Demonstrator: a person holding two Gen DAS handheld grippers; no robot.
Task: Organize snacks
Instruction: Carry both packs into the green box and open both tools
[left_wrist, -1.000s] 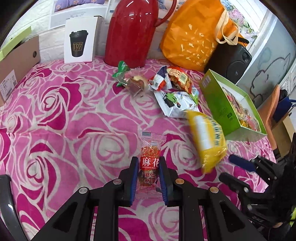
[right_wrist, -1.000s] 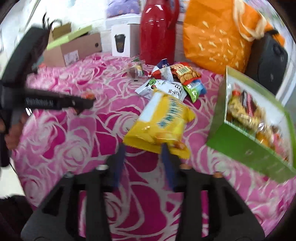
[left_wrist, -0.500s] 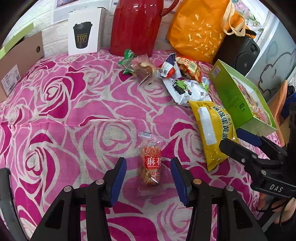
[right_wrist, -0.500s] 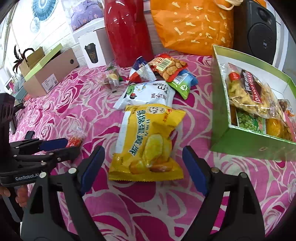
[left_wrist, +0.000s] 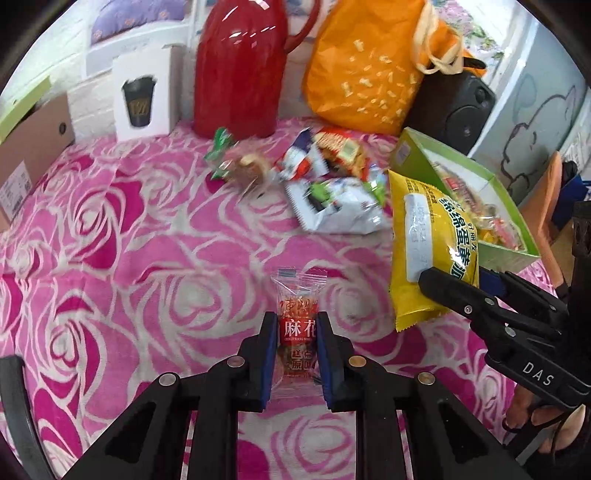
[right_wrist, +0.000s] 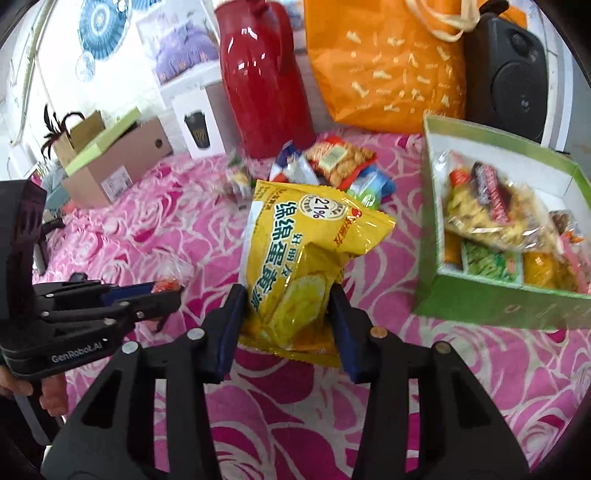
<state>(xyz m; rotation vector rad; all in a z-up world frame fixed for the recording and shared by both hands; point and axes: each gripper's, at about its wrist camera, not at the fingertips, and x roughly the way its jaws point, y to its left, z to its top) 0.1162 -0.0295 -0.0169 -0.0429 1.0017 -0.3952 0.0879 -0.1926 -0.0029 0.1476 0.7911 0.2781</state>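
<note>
Snack-wise, my right tongs (right_wrist: 286, 321) are clamped on the big yellow crinkly bag (right_wrist: 299, 266), green cardboard box (right_wrist: 498, 306) just to its right; left tongs (left_wrist: 295, 354) pinch the small clear-wrapped twist snack (left_wrist: 297, 325).

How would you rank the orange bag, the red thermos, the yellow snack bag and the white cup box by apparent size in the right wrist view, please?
1. orange bag
2. yellow snack bag, enlarged by nearness
3. red thermos, close to the snack bag; order unsure
4. white cup box
</note>
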